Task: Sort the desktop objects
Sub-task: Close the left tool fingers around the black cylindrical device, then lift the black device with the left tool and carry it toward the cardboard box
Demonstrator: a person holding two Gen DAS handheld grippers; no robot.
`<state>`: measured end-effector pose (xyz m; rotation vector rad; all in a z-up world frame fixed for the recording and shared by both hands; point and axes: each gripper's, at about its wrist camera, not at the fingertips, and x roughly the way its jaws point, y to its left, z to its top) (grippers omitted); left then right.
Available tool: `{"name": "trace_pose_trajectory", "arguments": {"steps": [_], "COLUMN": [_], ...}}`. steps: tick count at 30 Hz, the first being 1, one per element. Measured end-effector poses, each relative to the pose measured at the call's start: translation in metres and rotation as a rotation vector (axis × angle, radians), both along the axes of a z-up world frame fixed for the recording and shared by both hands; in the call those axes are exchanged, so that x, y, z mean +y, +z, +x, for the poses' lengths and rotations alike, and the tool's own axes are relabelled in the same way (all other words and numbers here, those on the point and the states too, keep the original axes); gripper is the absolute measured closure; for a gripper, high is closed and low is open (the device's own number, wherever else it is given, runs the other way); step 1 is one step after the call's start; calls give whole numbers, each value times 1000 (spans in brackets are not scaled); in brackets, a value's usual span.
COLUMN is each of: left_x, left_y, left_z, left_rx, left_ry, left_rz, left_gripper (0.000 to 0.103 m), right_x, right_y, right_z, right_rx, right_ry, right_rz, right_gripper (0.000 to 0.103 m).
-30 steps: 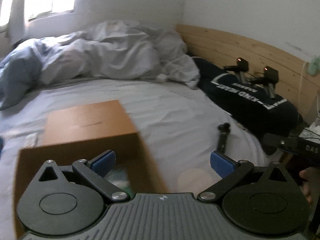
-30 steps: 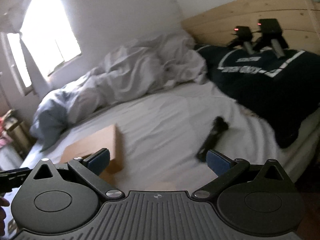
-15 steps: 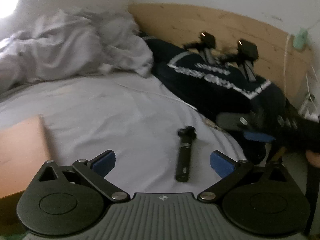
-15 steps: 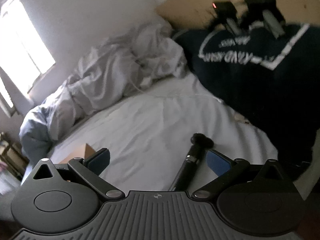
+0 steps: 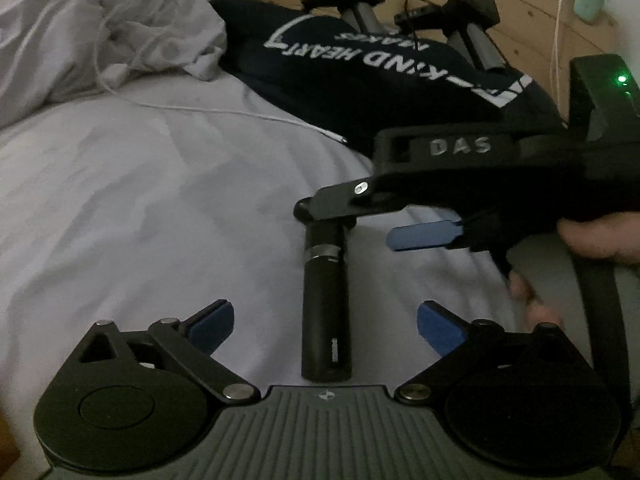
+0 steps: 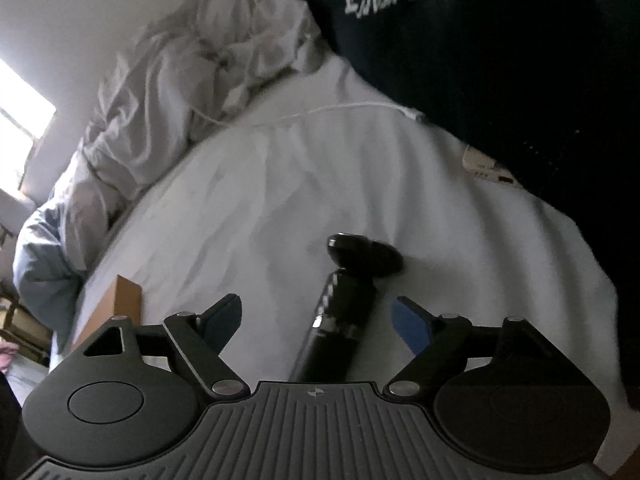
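A black cylindrical handle (image 5: 326, 312) with a small round head lies flat on the pale bed sheet (image 5: 140, 208), its butt end toward the left wrist camera. The left gripper (image 5: 324, 326) straddles its lower end with jaws spread wide, pads clear of it on both sides. The right gripper (image 6: 318, 320) comes in from the right over the head end; its jaws are closing, with the handle between them but the blue pads not touching it. In the left view its upper finger covers the handle's head, and a person's fingers (image 5: 600, 236) wrap its grip.

A white cable (image 5: 240, 114) runs across the sheet beyond, ending beside a dark printed garment (image 5: 360, 76). Crumpled bedding (image 5: 100, 32) lies to the left, two black devices (image 5: 468, 0) lean on the wooden headboard (image 5: 532, 4), and a cardboard box corner (image 6: 128, 300) shows at the left of the right wrist view.
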<state>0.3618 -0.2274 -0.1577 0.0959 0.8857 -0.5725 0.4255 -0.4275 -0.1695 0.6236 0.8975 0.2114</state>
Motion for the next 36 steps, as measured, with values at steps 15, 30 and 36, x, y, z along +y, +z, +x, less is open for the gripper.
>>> {"name": "trace_pose_trajectory", "arguments": {"steps": [15,30,36], "left_x": [-17,-5,13], "left_y": [-33,-12,28], "left_z": [18,-5,-31], "left_rx": [44,34,-27], "left_ry": [12,6,23], "left_rz": [58,1,-27], "left_gripper": [58,69,69], "right_x": [5,23,34], "right_y": [-33,1,44], "right_z": [34,20,1], "right_rx": [82,22,-46], "right_ry": [24,66,102], "right_rz": [49,35,30], "right_gripper": [58,60,60]}}
